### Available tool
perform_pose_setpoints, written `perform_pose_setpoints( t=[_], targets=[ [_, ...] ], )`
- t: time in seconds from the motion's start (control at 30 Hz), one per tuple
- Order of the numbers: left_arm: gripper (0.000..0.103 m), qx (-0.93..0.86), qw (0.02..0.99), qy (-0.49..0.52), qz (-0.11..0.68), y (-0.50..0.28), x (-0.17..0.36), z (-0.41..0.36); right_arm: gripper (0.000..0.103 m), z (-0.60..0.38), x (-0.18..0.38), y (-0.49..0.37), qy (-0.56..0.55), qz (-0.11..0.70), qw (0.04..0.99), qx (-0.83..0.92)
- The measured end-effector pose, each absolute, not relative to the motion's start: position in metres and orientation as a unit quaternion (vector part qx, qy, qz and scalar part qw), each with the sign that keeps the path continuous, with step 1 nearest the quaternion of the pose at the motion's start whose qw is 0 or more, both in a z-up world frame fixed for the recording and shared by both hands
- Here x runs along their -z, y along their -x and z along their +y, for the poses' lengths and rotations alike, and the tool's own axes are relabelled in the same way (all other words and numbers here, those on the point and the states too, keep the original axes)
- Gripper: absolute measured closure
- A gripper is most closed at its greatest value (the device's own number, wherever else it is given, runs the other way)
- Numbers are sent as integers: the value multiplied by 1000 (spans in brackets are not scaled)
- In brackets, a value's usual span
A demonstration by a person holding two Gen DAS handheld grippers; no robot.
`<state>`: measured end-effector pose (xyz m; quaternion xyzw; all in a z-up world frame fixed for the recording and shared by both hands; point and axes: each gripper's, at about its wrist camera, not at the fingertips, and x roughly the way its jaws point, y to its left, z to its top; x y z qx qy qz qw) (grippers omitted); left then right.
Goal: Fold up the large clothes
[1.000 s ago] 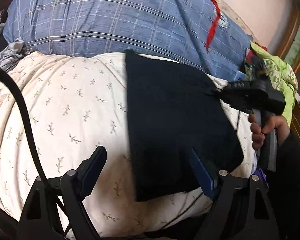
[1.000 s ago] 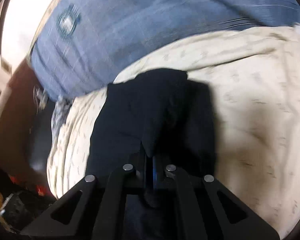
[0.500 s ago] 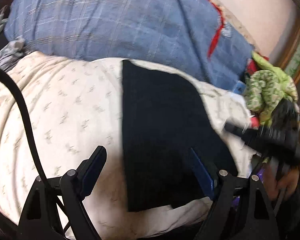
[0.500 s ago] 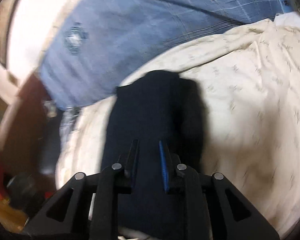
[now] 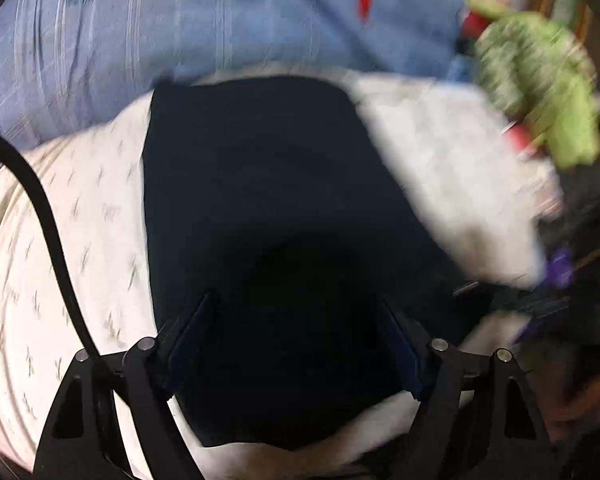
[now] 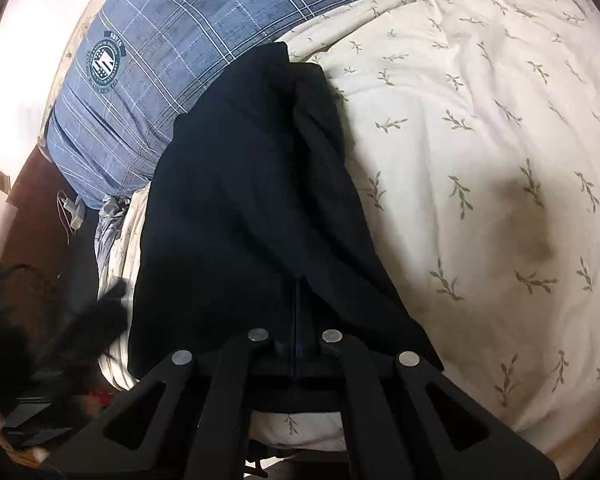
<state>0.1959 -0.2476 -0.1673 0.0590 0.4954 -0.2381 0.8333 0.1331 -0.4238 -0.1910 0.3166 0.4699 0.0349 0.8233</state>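
A dark navy garment [image 5: 268, 200] lies folded in a long strip on the cream leaf-print bedding [image 5: 80, 240]. My left gripper [image 5: 296, 344] is open, its blue-padded fingers [image 5: 188, 340] straddling the garment's near end just above it. In the right wrist view the same garment [image 6: 240, 200] runs away from the camera. My right gripper [image 6: 298, 320] is shut on the garment's near edge, and a fold of cloth rises from the closed jaws.
A blue plaid pillow [image 6: 172, 60] lies beyond the garment. A green patterned cloth [image 5: 540, 92] sits at the bed's right edge. The cream bedding [image 6: 480, 160] spreads wide to the right in the right wrist view. A black cable [image 5: 48, 220] crosses the left wrist view.
My left gripper moved right, over the garment's near end. My right gripper opened briefly, then shut on the garment's near edge again.
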Motion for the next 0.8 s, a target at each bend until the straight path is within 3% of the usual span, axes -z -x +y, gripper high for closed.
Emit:
perform_pose_setpoints(
  t=[0.1, 0.17, 0.23, 0.3, 0.37, 0.4, 0.57, 0.6, 0.67, 0.73, 0.8],
  targets=[
    [24, 230, 838, -70, 490, -194, 177, -242, 103, -426, 195, -133, -326, 472, 818, -41],
    [56, 222, 841, -37, 492, -191, 162, -230, 103, -423, 192, -133, -313, 475, 821, -40],
    [69, 227, 848, 1, 479, -189, 138, -221, 103, -421, 191, -133, -309, 476, 823, -39],
    [67, 243, 854, -6, 459, -189, 120, -225, 103, -421, 191, -133, -308, 476, 823, -37],
    [39, 263, 855, -19, 447, -195, 113, -236, 103, -420, 192, -135, -314, 475, 821, -36],
    [34, 265, 855, -33, 444, -200, 116, -246, 103, -421, 193, -134, -315, 474, 821, -37],
    [34, 219, 831, -72, 506, -245, 177, -265, 103, -423, 196, -134, -325, 471, 819, -39],
    [38, 216, 832, -68, 507, -248, 174, -264, 103, -423, 197, -134, -326, 472, 818, -41],
    [82, 221, 837, -38, 499, -254, 151, -259, 103, -422, 196, -135, -320, 473, 820, -42],
    [96, 241, 839, -1, 489, -267, 123, -257, 103, -421, 192, -134, -314, 470, 824, -43],
    [98, 252, 842, -8, 478, -287, 104, -266, 103, -421, 192, -134, -316, 470, 823, -45]
  ],
)
